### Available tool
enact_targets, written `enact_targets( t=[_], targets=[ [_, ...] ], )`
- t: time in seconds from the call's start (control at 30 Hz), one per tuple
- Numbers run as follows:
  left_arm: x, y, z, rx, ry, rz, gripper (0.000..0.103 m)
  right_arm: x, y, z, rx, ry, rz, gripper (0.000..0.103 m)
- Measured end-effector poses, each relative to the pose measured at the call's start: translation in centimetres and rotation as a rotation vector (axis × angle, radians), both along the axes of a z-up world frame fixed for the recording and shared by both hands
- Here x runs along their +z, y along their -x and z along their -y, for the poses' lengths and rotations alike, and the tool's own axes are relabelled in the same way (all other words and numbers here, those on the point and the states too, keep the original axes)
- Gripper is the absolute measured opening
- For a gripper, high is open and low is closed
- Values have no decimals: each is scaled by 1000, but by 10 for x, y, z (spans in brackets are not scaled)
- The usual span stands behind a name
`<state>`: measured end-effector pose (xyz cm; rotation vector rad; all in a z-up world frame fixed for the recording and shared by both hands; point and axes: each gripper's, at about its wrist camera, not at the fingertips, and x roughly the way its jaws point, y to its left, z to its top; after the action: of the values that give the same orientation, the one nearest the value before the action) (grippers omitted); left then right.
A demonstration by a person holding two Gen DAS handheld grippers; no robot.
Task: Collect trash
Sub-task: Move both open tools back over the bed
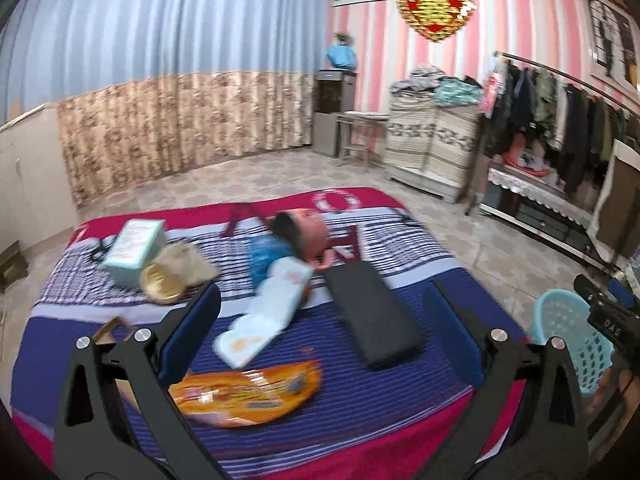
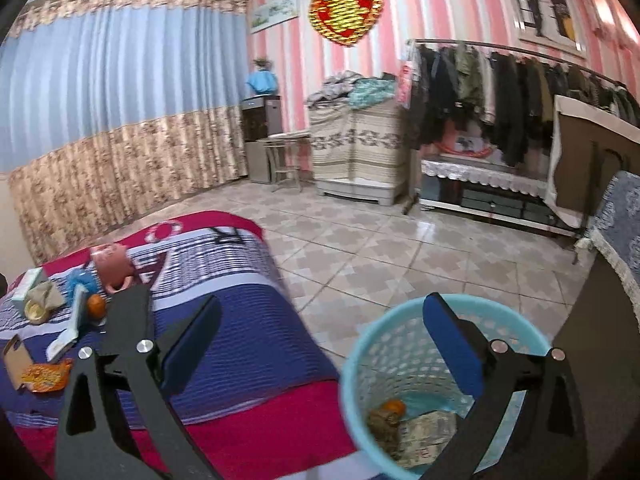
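My left gripper (image 1: 320, 320) is open and empty above the bed, over an orange snack wrapper (image 1: 248, 394) and a pale blue packet (image 1: 264, 312). A gold lid (image 1: 160, 282), crumpled brown paper (image 1: 188, 264) and a mint box (image 1: 134, 246) lie to the left. My right gripper (image 2: 320, 336) is open and empty above the light blue trash basket (image 2: 360, 364), which holds an orange peel (image 2: 392, 406) and crumpled wrappers (image 2: 428, 432). The basket also shows in the left wrist view (image 1: 568, 328).
A black flat case (image 1: 372, 312), a pink piggy bank (image 1: 308, 236) and a blue pouch (image 1: 266, 254) lie on the striped bedspread (image 1: 400, 400). Tiled floor (image 2: 380, 248) lies to the right of the bed. A clothes rack (image 2: 500, 92) and a cabinet (image 2: 356, 152) stand by the far wall.
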<state>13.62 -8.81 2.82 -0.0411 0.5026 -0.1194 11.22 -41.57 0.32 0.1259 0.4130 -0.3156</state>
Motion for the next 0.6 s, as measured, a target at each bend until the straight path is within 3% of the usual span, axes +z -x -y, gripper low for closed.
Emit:
enact_targets(
  t=[0.33,0.6],
  targets=[
    [-23,13,-92,143,-42,-55,97,-4,-15,-79,189,10,-17,98],
    [-66,14,-140,204,-28,-158,97,-13,-26,-141,290,101,-63,98]
  ],
)
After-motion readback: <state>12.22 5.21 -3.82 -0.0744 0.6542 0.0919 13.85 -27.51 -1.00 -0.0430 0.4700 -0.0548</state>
